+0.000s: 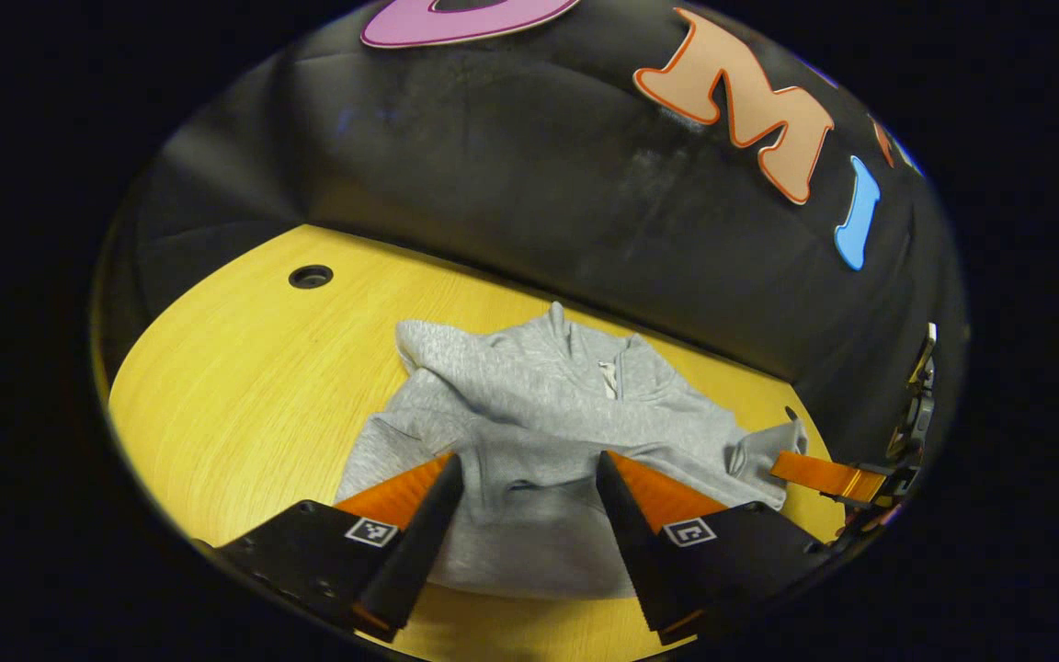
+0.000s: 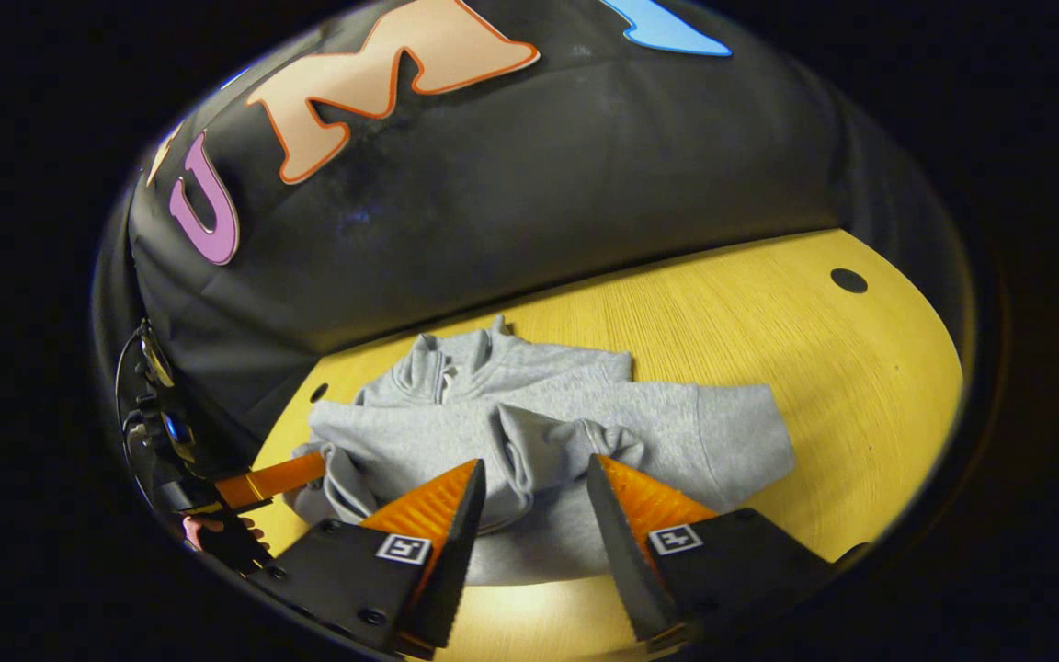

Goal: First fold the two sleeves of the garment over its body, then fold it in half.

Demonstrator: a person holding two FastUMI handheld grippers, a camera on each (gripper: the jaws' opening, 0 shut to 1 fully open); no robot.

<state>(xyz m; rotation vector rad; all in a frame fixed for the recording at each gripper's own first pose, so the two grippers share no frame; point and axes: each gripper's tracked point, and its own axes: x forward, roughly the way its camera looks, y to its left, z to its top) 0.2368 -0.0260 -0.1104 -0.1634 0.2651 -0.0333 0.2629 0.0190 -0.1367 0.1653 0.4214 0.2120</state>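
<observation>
Evidently the item under inspection is one grey garment (image 1: 539, 432), a sweatshirt with a short zip collar, lying flat on the yellow wooden table (image 1: 244, 386) with its collar toward the booth's cloth wall and its hem toward the holder. In both views the sleeves appear already drawn across the body: one cuff lies bunched at mid-chest (image 2: 539, 450), and a sleeve end lies flat on the side of the garment away from the left gripper, as the right gripper view has it (image 2: 741, 432).

Handling judgement: the fabric looks a soft, fairly thick fleece, light, limp, not fragile and not slippery. It should crease wherever it is lifted and sag between two holds, so a pinch at each corner of the hem (or at each shoulder) seems the sound way to carry one half over the other.

Left gripper (image 1: 529, 496): jaws spread, fingers poised over the hem area, with nothing between them. Right gripper (image 2: 534, 501): jaws likewise spread above the lower body of the garment, holding nothing. In the right gripper view the other gripper's orange finger reaches to the garment's edge at the near sleeve fold; whether it touches the cloth I cannot tell.

Count: one garment, two sleeves, one collar; two grippers; one table, with two dark round holes (image 2: 848, 280) seen in its top, one well clear of the garment, one just beside its edge.
</observation>
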